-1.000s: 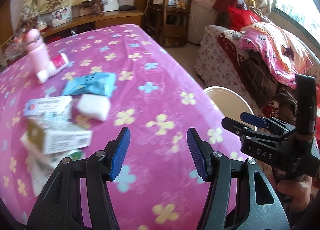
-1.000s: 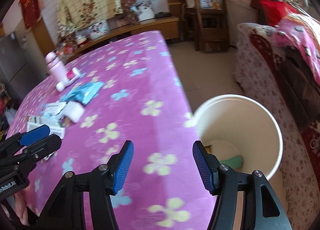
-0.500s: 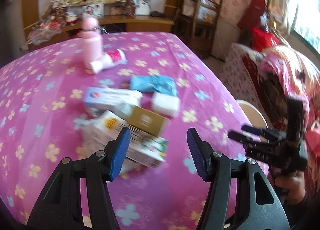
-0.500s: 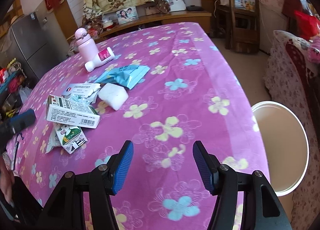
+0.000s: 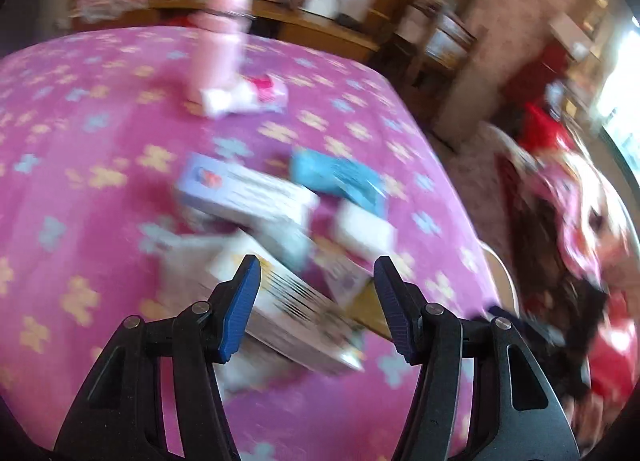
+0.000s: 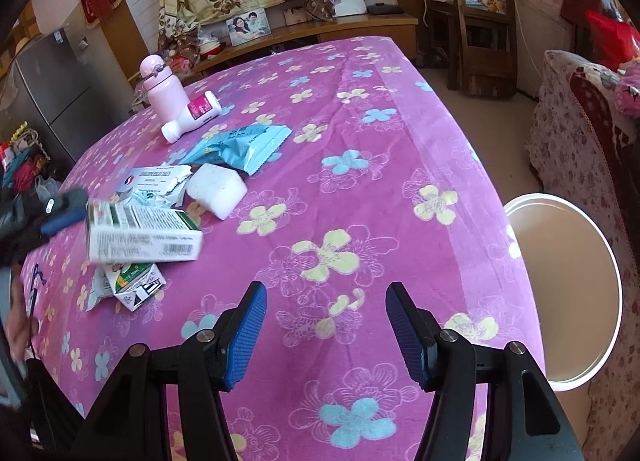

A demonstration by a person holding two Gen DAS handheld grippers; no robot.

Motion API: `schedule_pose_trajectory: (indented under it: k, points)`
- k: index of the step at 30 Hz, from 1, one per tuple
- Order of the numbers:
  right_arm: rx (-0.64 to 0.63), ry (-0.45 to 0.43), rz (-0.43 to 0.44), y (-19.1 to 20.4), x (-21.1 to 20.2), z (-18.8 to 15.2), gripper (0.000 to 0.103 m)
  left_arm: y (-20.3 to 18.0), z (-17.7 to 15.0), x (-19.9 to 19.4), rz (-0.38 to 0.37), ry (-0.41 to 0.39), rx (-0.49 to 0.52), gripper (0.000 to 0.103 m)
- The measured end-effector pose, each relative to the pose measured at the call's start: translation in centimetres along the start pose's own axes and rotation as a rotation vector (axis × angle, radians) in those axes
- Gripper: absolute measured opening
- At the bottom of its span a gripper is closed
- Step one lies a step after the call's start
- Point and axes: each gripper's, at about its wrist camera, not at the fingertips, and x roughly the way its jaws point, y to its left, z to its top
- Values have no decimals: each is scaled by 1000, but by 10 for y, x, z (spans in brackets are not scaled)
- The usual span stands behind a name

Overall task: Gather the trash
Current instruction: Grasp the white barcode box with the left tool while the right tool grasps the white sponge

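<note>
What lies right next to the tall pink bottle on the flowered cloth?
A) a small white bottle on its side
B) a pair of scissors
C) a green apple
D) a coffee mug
A: a small white bottle with a pink label lies on its side against the upright pink bottle.

There is one pink bottle point(image 6: 160, 85), one white tube point(image 6: 191, 116) and one blue packet point(image 6: 240, 147). There is one white sponge point(image 6: 216, 189) and one bin point(image 6: 568, 293).

A pink flask point(image 6: 160, 87) stands on the flowered cloth point(image 6: 360, 165), touching a white bottle point(image 6: 192, 115) lying beside it. Behind, a shelf point(image 6: 340, 27) carries framed photos point(image 6: 248, 25). A wooden chair point(image 6: 482, 21) stands by the wall, and a fridge point(image 6: 52, 85) stands left.
</note>
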Motion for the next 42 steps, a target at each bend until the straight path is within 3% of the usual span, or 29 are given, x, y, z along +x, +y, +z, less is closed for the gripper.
schedule_pose_trajectory:
  k: [4,12,15,17,24,35,37,38,42]
  points:
    - [25,4,-1,-7,1,2,60,-35,-28,10,-53,84,123,57]
    - [30,1,13,-8,-1,0,60,-51,-32,11,-115,118,127,58]
    - [35,3,17,-8,0,0,60,-63,-45,20,-141,175,169,58]
    - [32,2,14,-9,-1,0,60,-68,-48,15,-107,137,207,58]
    - [54,2,14,-18,-3,-2,60,-81,-52,24,-18,115,282,58]
    - [69,2,16,-28,-5,-6,60,-97,-49,63,59,165,318,57]
    - [73,1,15,-30,-5,-6,60,-98,-51,65,57,167,329,40]
    - [74,2,14,-31,-5,-5,60,-99,-51,65,57,172,333,25]
    - [59,8,27,-25,1,0,60,-93,-54,59,6,200,318,24]
